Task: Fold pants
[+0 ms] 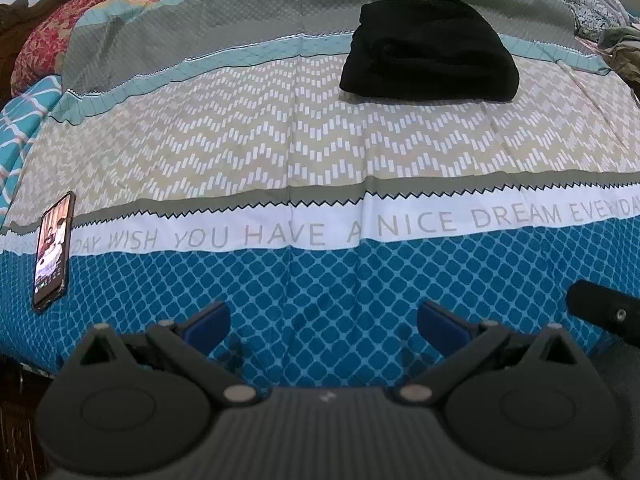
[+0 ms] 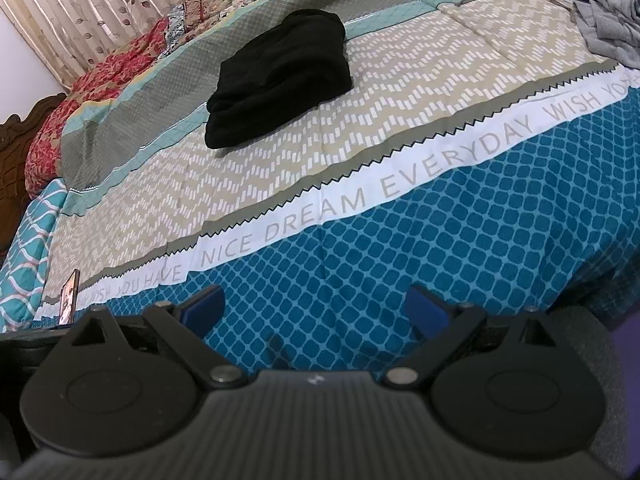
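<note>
At twelve o'clock on the bedsheet (image 1: 320, 152), the black pants (image 1: 430, 52) lay folded.
My left gripper (image 1: 323, 320) and right gripper (image 2: 316, 308) both gaped wide, holding nothing; little seemed left.

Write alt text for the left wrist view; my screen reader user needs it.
Folded black pants lie on a patterned bedspread, far beyond the open, empty left gripper. A lit phone rests near the bed's left edge.
</note>
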Motion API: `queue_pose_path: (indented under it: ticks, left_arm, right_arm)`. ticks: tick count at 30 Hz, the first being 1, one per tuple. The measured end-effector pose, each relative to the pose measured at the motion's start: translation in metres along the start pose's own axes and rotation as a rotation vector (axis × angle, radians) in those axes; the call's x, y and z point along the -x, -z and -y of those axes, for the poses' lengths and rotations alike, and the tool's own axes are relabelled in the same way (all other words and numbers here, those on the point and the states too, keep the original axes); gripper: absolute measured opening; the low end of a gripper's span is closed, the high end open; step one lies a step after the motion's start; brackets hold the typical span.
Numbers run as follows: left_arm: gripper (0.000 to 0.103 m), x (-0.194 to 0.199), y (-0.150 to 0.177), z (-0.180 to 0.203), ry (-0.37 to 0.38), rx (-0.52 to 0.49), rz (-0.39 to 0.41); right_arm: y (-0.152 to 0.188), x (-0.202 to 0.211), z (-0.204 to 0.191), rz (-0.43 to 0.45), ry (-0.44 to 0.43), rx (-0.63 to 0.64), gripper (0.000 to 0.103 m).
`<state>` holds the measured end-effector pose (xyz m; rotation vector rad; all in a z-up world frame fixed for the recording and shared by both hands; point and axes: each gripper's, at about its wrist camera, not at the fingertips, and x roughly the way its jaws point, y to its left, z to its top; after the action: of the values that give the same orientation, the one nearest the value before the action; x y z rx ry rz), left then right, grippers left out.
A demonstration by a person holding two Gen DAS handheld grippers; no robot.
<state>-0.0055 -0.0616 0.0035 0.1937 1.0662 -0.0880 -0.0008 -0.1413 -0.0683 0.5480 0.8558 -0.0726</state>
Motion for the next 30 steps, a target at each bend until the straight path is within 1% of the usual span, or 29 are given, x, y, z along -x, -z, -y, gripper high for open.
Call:
queue_pose_path:
  ticks: [30]
  left_arm:
    - [0.103,-0.0098,0.0033,-0.0021,0.004,-0.007,-0.046]
  right_arm:
    - [0.0005,-0.0025,0.0006,-0.011,0.002,-0.007,0.098]
